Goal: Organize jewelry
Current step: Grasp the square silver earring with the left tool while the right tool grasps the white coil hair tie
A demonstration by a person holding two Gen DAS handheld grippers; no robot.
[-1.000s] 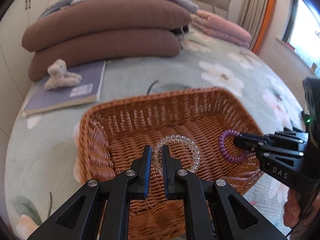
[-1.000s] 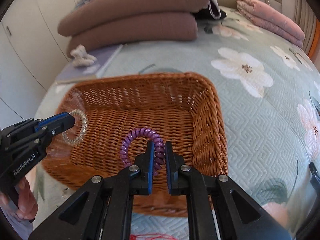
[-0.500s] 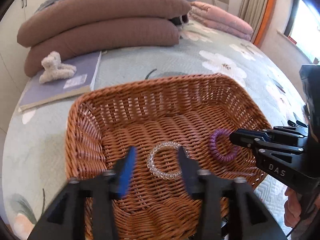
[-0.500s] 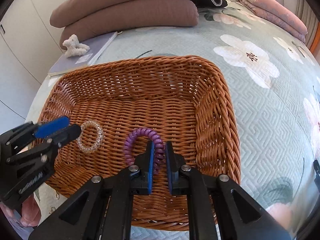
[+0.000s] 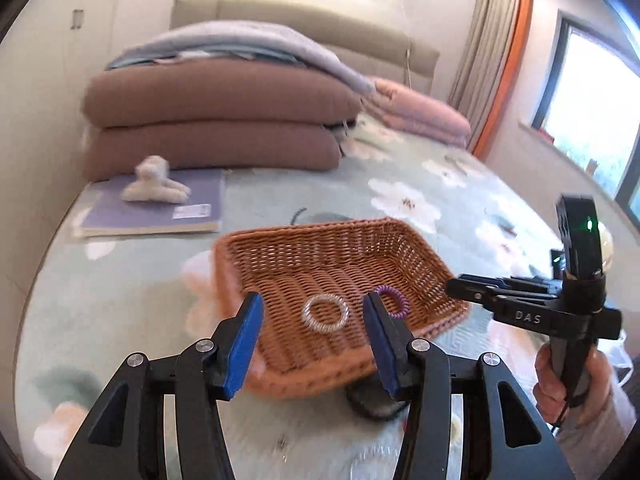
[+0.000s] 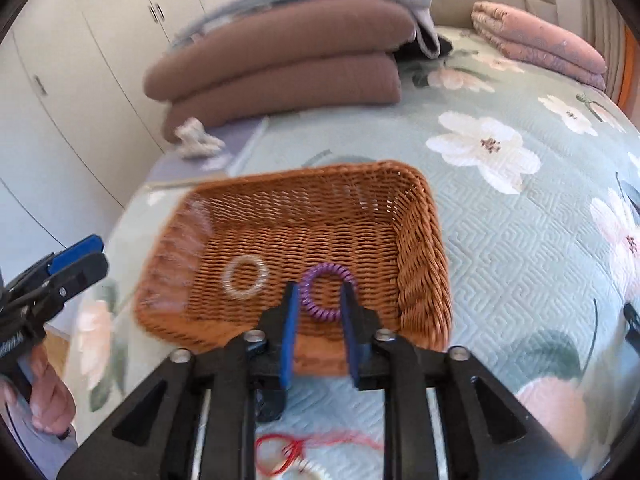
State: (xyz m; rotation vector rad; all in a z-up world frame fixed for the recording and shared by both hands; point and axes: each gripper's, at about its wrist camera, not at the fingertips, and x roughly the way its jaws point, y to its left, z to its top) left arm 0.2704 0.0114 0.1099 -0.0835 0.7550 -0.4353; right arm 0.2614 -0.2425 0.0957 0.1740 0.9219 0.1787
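Note:
A clear beaded bracelet (image 5: 325, 313) and a purple spiral hair tie (image 5: 394, 301) lie on the floor of a brown wicker basket (image 5: 420, 248) on the bed. In the right wrist view the bracelet (image 6: 245, 275) lies left of the hair tie (image 6: 325, 291) in the basket (image 6: 424, 256). My left gripper (image 5: 314, 338) is open and empty, above the basket's near rim. My right gripper (image 6: 320, 320) is open and empty, just behind the hair tie. It shows from the side in the left wrist view (image 5: 460, 286).
A red string piece (image 6: 296, 450) and a pale beaded item (image 6: 312, 470) lie on the bedspread in front of the basket. A purple notebook (image 5: 160, 210) with a white plush clip (image 5: 154, 186) lies at the back left. Brown pillows (image 5: 216, 120) are stacked behind.
Both grippers opened and pulled back and up from the basket. The bracelet and the hair tie were let go and now lie on the basket floor.

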